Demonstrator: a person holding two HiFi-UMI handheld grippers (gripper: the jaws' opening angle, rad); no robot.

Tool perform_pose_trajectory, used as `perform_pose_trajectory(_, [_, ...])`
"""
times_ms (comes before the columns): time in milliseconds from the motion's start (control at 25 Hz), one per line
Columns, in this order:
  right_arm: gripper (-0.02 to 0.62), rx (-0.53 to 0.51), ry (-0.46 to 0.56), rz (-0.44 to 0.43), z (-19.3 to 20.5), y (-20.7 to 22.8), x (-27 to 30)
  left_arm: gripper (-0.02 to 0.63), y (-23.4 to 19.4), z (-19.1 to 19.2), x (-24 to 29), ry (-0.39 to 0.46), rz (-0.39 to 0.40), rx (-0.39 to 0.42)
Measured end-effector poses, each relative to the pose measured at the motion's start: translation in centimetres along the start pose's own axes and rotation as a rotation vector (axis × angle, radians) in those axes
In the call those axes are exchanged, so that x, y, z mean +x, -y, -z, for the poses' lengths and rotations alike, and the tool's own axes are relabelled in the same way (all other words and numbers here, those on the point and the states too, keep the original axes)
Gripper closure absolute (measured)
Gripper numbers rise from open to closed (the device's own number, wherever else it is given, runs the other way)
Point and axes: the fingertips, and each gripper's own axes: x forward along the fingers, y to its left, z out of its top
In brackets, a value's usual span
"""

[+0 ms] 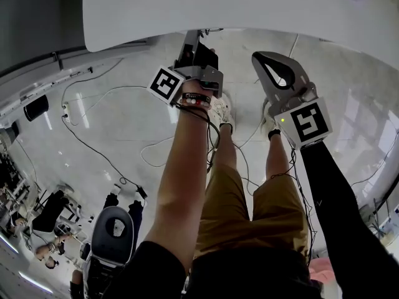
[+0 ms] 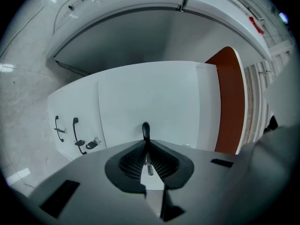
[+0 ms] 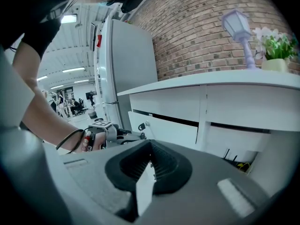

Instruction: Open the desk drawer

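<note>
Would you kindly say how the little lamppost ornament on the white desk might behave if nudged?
The lamppost ornament has a lantern head on a slim pole, so it probably tips easily. It looks small, so likely light to lift.

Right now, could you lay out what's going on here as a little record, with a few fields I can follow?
setting: white desk against a brick wall
on the desk: small lamp, potted plant
left hand-held gripper: jaws shut on a black drawer handle
right hand-held gripper: jaws together, nothing between them, clear of the desk
drawer: dark gap above its front; looks barely pulled out, if at all
</note>
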Motion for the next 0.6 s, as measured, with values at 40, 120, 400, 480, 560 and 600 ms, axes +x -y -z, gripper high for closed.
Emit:
perform_pose_trajectory(40, [0.595,0.0,0.0,-0.002,0.0,-0.3,-0.1,0.577,0.0,0.0,-0.4,-0.003,-0.007,0.002])
perform_pose_trajectory(120, [0.594,0.001,0.0,-0.006,-0.2,-0.7,-0.2,0.576,0.2,0.0,-0.8,-0.011,-0.012,0.009])
perform_pose_trajectory(400, [0.595,0.003,0.011,-0.015,-0.6,-0.7,0.2,0.575,0.0,0.4,-1.7,-0.022,-0.017,0.007])
perform_pose_trajectory(480, [0.594,0.005,0.016,-0.015,-0.7,-0.5,0.5,0.575,-0.1,0.6,-1.8,-0.027,-0.018,0.003])
perform_pose_trajectory(560, [0.595,0.011,0.018,-0.011,-0.8,-0.4,0.6,0.575,-0.3,0.7,-2.0,-0.031,-0.024,0.001])
perform_pose_trajectory(600, [0.595,0.014,0.018,-0.01,-0.7,-0.3,0.7,0.575,-0.4,0.7,-2.1,-0.032,-0.03,0.001])
